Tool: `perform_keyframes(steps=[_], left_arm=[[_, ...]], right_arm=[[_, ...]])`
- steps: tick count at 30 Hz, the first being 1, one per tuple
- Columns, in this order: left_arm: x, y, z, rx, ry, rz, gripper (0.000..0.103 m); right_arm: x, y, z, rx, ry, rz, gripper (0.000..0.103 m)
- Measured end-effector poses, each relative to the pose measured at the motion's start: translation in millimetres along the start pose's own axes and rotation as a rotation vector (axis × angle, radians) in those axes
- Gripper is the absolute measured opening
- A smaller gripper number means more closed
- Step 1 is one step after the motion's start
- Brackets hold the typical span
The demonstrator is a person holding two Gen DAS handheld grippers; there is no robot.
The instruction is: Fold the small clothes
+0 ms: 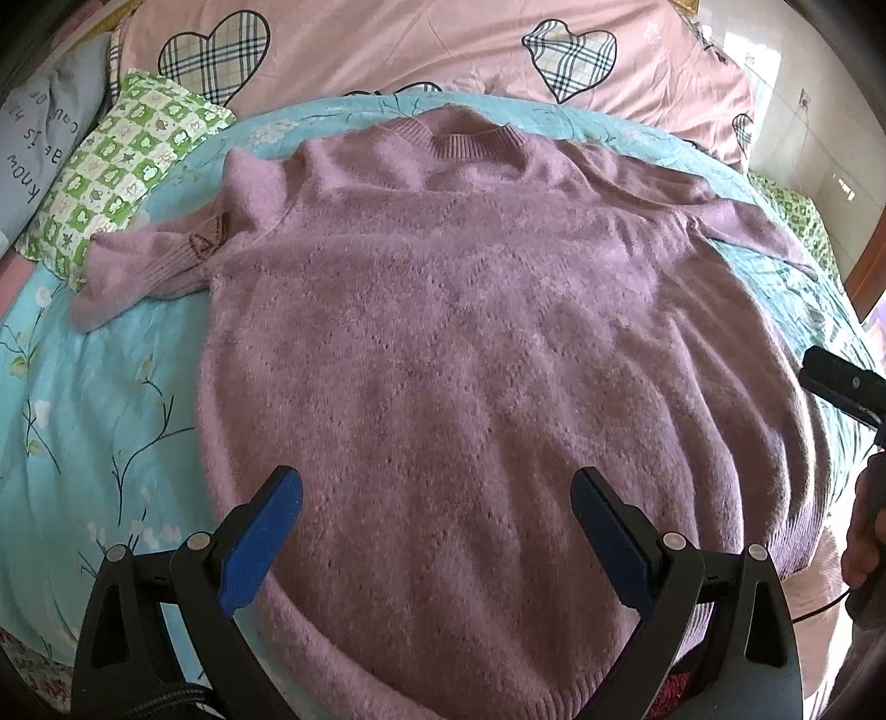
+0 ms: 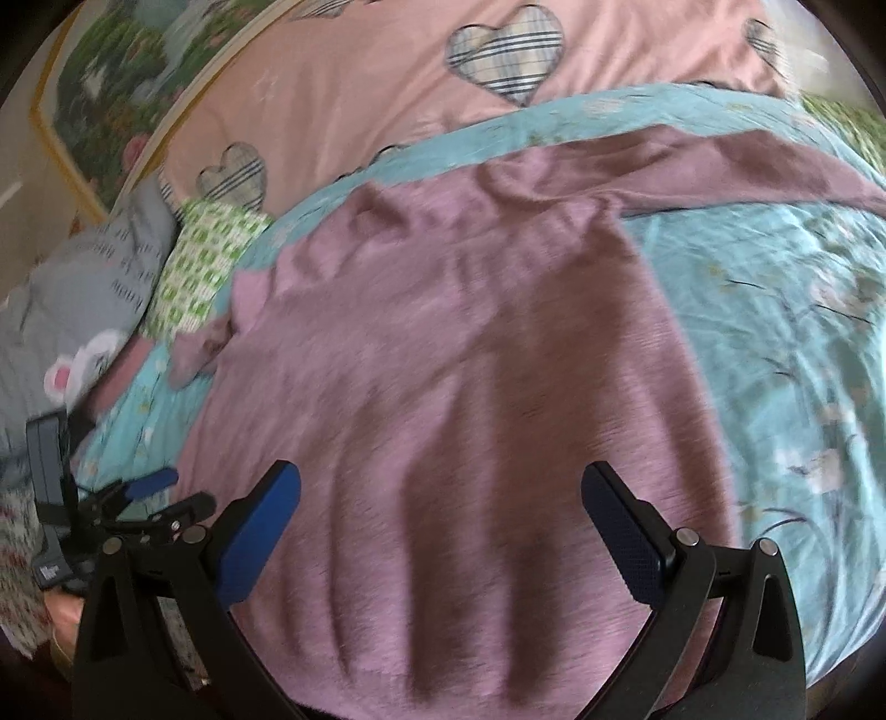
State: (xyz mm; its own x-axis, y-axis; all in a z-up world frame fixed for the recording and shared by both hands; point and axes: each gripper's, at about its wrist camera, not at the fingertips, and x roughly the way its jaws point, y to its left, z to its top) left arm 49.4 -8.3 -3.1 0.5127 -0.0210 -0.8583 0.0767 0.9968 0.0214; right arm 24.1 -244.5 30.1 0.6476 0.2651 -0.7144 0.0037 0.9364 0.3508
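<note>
A fuzzy mauve knit sweater [image 1: 470, 343] lies flat and face up on the bed, collar at the far end, hem nearest me. Its left sleeve [image 1: 144, 260] is folded back beside a pillow, its right sleeve [image 1: 742, 216] stretches out to the right. My left gripper [image 1: 437, 498] is open and empty, just above the lower part of the sweater. The sweater also fills the blurred right wrist view [image 2: 443, 387]. My right gripper [image 2: 440, 493] is open and empty above the hem region. The left gripper shows at that view's left edge [image 2: 149, 498].
A turquoise floral bedsheet [image 1: 111, 399] lies under the sweater. A green checked pillow [image 1: 122, 166] and a grey printed pillow [image 1: 39, 133] sit at the far left. A pink quilt with plaid hearts [image 1: 415, 44] lies behind. The other gripper's tip shows at the right edge [image 1: 841, 382].
</note>
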Motion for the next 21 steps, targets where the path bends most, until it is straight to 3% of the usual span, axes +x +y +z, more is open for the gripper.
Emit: perform_keyframes(steps=[7, 15, 17, 21], left_arm=[[7.5, 1.3, 21.0, 0.018, -0.028, 0.035, 0.098], [18.6, 13.2, 66.3, 0.006, -0.061, 0.061, 0.098], [23.5, 18.7, 81.1, -0.013, -0.06, 0.05, 0.098], [36.4, 28.1, 108.9, -0.06, -0.059, 0.028, 0.098]], right_arm=[[-10.2, -52.6, 13.7, 0.133, -0.052, -0.015, 0.102], [-25.6, -165.8, 58.7, 0.371, -0.114, -0.077, 0.101], [-28.9, -194.9, 72.7, 0.442, -0.136, -0.078, 0.097], [-36.4, -258.9, 104.6, 0.583, -0.191, -0.148, 0.071]])
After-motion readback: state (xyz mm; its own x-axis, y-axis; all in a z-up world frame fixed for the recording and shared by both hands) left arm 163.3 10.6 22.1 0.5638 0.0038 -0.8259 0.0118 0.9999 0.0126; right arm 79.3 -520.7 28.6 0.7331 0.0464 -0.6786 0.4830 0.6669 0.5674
